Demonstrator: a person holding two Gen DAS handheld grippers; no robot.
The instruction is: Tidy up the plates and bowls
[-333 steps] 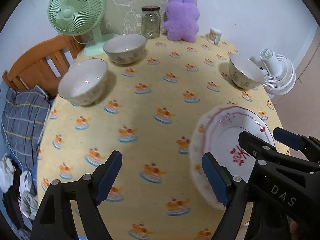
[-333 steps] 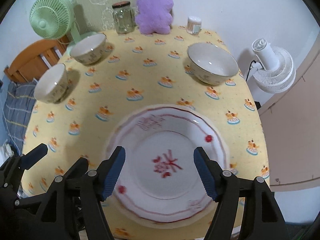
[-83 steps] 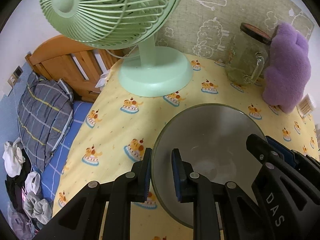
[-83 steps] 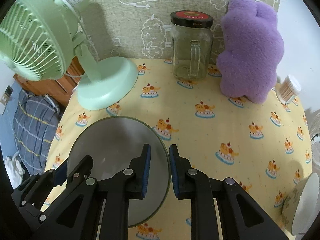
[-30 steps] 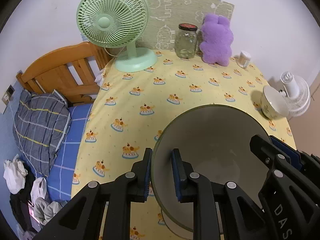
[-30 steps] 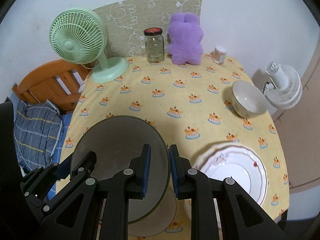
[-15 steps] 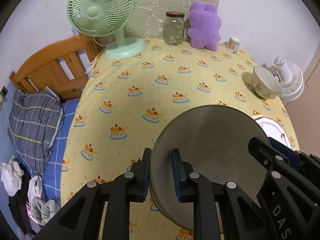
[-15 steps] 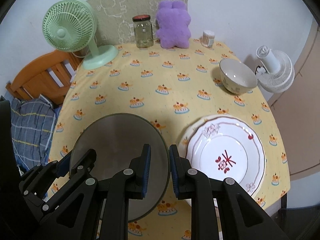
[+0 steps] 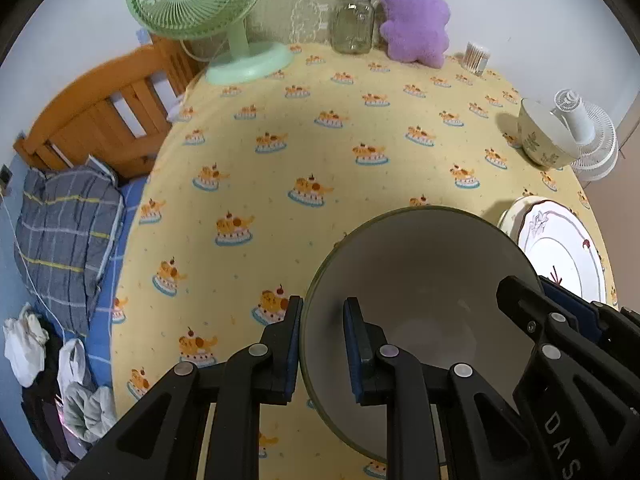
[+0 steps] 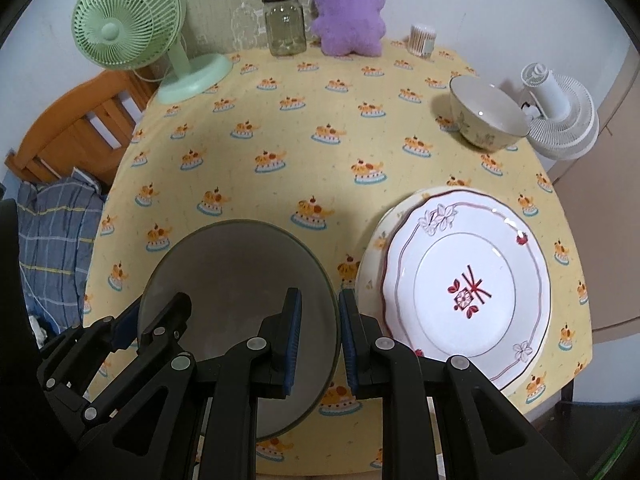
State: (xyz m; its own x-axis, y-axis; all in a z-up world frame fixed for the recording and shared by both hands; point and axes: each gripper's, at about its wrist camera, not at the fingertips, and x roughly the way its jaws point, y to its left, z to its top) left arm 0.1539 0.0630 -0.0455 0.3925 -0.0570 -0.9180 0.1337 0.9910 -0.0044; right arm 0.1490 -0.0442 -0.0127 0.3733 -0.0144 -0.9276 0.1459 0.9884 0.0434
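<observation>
Both grippers, left gripper (image 9: 322, 344) and right gripper (image 10: 319, 338), clamp opposite rims of the bowl (image 10: 236, 304), carrying it beside the plate (image 10: 466, 288); next, lower it level, then release

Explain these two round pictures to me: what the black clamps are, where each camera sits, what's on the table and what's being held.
There is no robot: a person holds a two-finger clamp in each hand, each with a fisheye camera looking along its fingers. One picture comes from the left gripper, the other from the right gripper. Both are shut on opposite rims of one bowl, carried over the table. On the yellow cloth lie stacked plates, another bowl, a green fan, a jar, a purple plush and a small tub. A white fan stands beyond the edge.
</observation>
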